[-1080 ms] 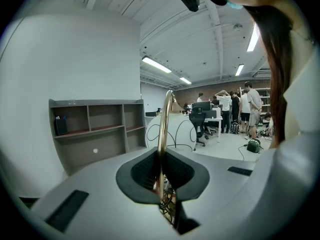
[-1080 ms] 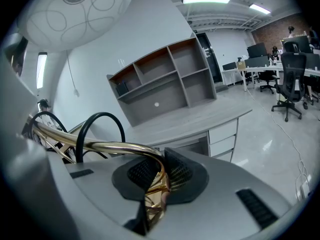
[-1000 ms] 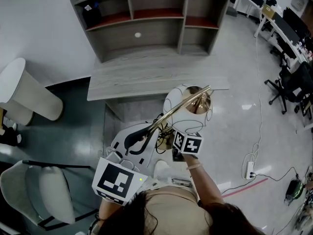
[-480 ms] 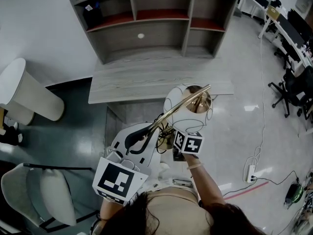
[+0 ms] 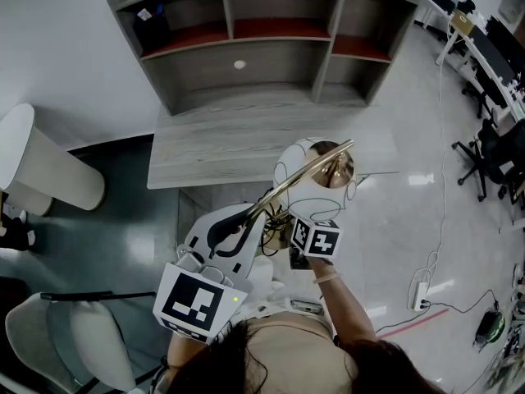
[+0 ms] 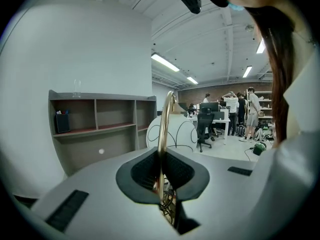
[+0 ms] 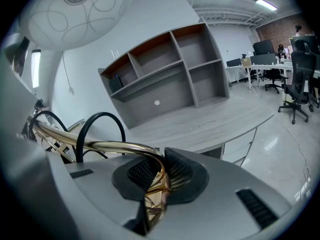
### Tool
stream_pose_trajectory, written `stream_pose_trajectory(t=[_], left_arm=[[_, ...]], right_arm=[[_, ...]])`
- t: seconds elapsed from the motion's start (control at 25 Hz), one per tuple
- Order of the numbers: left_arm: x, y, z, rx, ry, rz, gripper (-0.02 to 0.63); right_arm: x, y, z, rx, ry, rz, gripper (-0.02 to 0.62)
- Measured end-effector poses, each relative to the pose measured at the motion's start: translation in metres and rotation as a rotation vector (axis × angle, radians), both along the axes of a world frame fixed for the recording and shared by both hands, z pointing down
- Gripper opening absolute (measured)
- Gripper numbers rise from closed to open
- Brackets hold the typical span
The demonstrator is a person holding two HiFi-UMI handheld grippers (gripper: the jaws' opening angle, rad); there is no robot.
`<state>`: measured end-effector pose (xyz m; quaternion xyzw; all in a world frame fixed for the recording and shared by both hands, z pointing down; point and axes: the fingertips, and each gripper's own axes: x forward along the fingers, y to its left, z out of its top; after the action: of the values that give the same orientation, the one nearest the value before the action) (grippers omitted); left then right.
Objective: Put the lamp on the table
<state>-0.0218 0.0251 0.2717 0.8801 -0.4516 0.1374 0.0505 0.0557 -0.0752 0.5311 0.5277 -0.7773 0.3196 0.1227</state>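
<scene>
The lamp has a gold curved stem (image 5: 299, 180) and a white globe shade (image 5: 316, 171) with black wire loops. I hold it in the air in front of the grey wooden table (image 5: 246, 142), its shade over the table's near edge. My left gripper (image 5: 234, 232) is shut on the stem (image 6: 162, 134), which rises between its black pads. My right gripper (image 5: 285, 224) is shut on the bent gold stem (image 7: 100, 146), with the shade (image 7: 80, 14) above it. The table top (image 7: 210, 126) lies ahead.
A grey shelf unit (image 5: 238, 48) stands at the back of the table. A white cylinder (image 5: 41, 167) is at the left and a pale chair (image 5: 74, 343) at the lower left. Office chairs (image 5: 492, 150) and floor cables (image 5: 418, 281) are to the right.
The table and shelf unit have shifted slightly in the head view. Both grippers keep the same hold on the lamp.
</scene>
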Motion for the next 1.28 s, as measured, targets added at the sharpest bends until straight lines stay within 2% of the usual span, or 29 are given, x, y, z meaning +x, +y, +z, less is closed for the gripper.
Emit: stream_pose_trajectory(t=[0.76,1.28], left_arm=[[-0.037,-0.073,0.001,-0.006,0.009,0.037,0.021],[-0.053,-0.102,0.002,-0.01,0.01,0.04,0.021]], right_arm=[[-0.032,-0.069,0.0,-0.014,0.013,0.031,0.044],[-0.046,-0.098,0.001,-0.014,0.016,0.038,0.044]])
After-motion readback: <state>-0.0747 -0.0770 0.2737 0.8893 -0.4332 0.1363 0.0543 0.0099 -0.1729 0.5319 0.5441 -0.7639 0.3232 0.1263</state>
